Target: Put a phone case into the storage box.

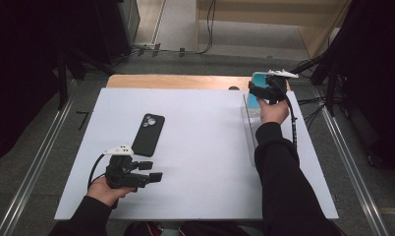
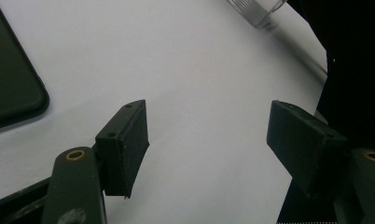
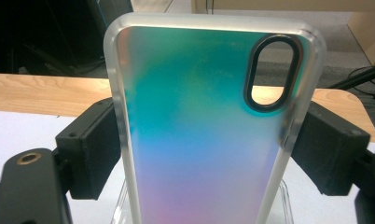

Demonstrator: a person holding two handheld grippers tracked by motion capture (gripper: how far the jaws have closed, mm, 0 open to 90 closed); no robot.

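At two o'clock on the white table sheet point(image 1: 195, 162), the right gripper point(image 1: 264, 88) clamps a translucent phone case with a teal-to-pink iridescent back and frosted rim point(image 3: 199, 140) by its two long edges, above a clear acrylic stand point(image 1: 249, 123). By judgement the case is light, thin and somewhat flexible; its glossy back looks slippery, so the frosted side rims, below the oval camera cut-out point(image 3: 272, 72), offer the surest purchase, and hard squeezing may bow it. At eight o'clock the left gripper point(image 1: 154, 171) rests with jaws apart and nothing between them. Just beyond it, towards eleven o'clock, a black smartphone point(image 1: 148, 133) lies camera side up.
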